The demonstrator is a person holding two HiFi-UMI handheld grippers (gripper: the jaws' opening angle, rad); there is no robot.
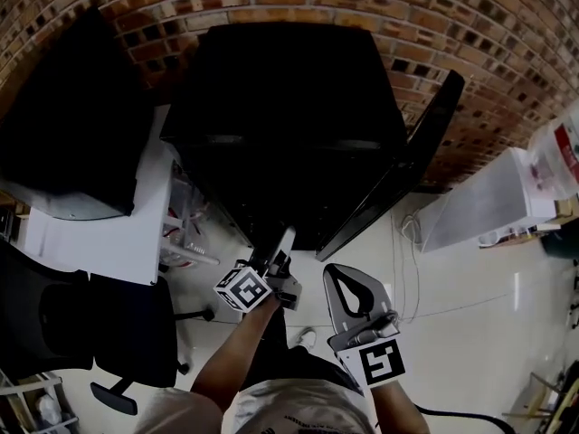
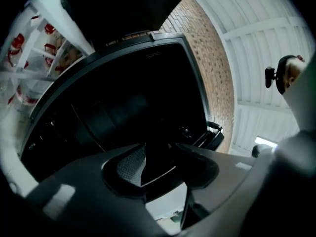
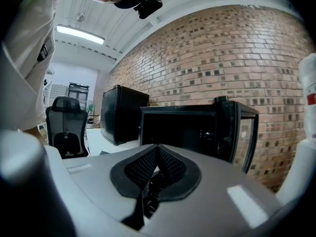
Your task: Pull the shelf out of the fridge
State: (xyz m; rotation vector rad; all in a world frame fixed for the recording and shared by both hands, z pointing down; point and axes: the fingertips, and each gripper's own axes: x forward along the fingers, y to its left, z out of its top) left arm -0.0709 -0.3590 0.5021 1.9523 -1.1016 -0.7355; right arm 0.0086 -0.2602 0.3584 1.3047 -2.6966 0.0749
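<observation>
Head view: black fridge (image 1: 289, 107) against the brick wall (image 1: 452, 25), door (image 1: 407, 170) swung open to the right, cavity too dark to read. Left gripper (image 1: 280, 250) is at the lower front of the opening; right gripper (image 1: 339, 278) hangs back beside it, over the floor (image 1: 452, 315). Left gripper view: jaws released and wide apart, with a dark flat slab with a pale front edge, likely the shelf (image 2: 158, 176), between them; the pads don't look to be pressing it, so no grip. Right gripper view: jaws clenched on nothing, pointed at the fridge from outside. Step, as I judge it: at the shelf's front lip, not held, shelf mostly inside the fridge. Next move calls for clamping the left jaws on that lip, then a straight level pull toward the person. Edges to watch are the cavity's side walls and the open door on the right, since a skewed pull could jam the shelf. Room: bare floor in front is free for the pull. A white desk (image 1: 90, 233) and an office chair (image 1: 127, 333) crowd the left, and a floor cable (image 1: 403, 269) lies to the right.
</observation>
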